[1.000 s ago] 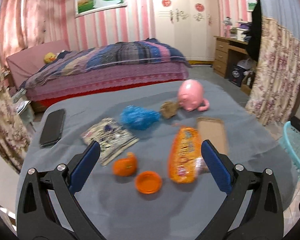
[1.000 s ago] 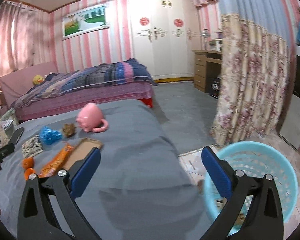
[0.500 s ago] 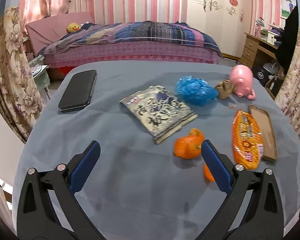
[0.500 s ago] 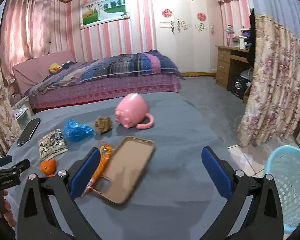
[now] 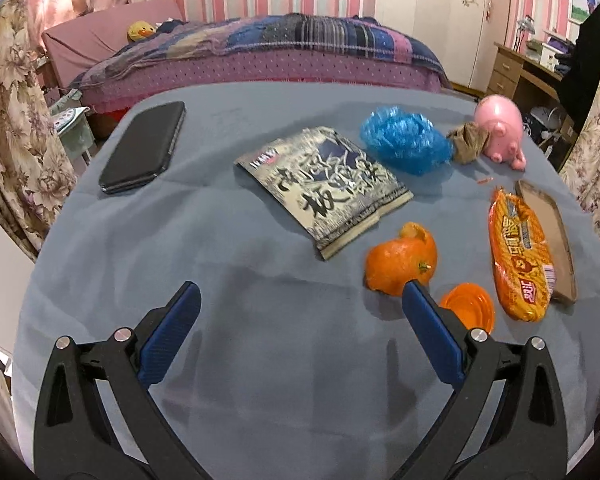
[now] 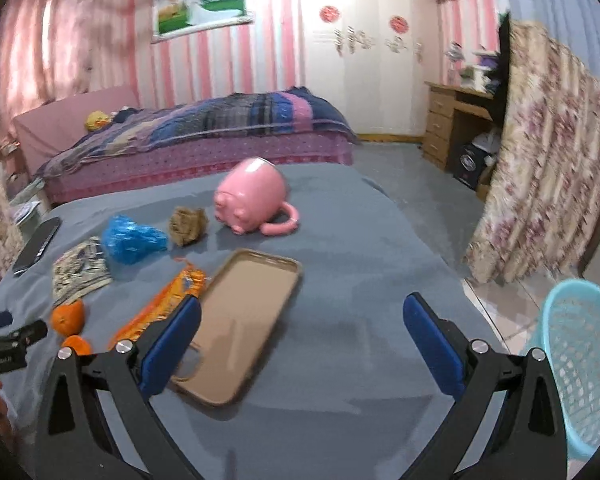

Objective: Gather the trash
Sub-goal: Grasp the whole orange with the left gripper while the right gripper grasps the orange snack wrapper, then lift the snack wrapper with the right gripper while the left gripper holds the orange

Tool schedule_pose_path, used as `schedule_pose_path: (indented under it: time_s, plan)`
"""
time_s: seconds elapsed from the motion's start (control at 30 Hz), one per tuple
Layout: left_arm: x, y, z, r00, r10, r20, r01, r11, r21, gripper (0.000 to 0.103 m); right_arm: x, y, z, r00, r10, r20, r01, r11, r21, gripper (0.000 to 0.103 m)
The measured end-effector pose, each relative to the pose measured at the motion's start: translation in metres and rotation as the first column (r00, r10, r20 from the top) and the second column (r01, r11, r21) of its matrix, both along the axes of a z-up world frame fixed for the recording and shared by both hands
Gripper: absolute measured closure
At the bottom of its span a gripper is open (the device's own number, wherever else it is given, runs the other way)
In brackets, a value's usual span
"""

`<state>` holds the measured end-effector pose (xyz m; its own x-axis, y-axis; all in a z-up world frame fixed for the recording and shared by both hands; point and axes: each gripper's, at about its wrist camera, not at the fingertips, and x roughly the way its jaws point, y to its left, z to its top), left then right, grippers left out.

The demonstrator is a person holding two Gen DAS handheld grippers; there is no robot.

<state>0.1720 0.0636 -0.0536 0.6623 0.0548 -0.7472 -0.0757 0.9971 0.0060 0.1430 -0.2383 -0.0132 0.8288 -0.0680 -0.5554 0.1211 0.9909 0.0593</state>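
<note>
Trash lies on the grey-blue table: a black-and-white snack packet, a crumpled blue plastic bag, a brown paper wad, orange peel, an orange cap and an orange snack wrapper. My left gripper hovers open and empty, the peel just beyond its right finger. My right gripper is open and empty over the table's right side, near the tan phone case. A light blue mesh basket stands on the floor at right.
A black phone lies at the table's far left, a pink pig mug on its side at the far edge. A bed, a wooden desk and a floral curtain surround the table.
My left gripper has swung left and drawn closer, so the trash shifted right in its view. My right gripper has turned left from the basket toward the table and phone case.
</note>
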Motion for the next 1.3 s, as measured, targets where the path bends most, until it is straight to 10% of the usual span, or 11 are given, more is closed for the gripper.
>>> schedule_pose_path:
  time_s: [0.27, 0.57, 0.83, 1.3]
  plan:
    - [0.02, -0.028, -0.003, 1.0, -0.02, -0.017, 0.02, 0.999, -0.027, 0.007, 0.009, -0.006, -0.009, 0.999, 0.03, -0.037, -0.029, 0.999, 0.029, 0.004]
    - [0.022, -0.039, -0.006, 0.996, -0.078, -0.044, 0.074, 0.995, -0.069, 0.066, 0.009, 0.007, -0.014, 0.996, 0.079, -0.045, -0.078, 0.996, 0.036, 0.005]
    - [0.006, -0.018, 0.015, 0.999, 0.006, 0.04, -0.005, 1.0, -0.022, 0.068, 0.002, 0.055, -0.013, 0.978, 0.204, -0.049, -0.205, 0.979, -0.001, 0.011]
    - [-0.003, -0.001, 0.021, 0.998, 0.044, 0.054, -0.043, 0.999, -0.017, 0.068, 0.021, 0.1, -0.04, 0.922, 0.348, -0.172, -0.347, 0.937, 0.035, 0.082]
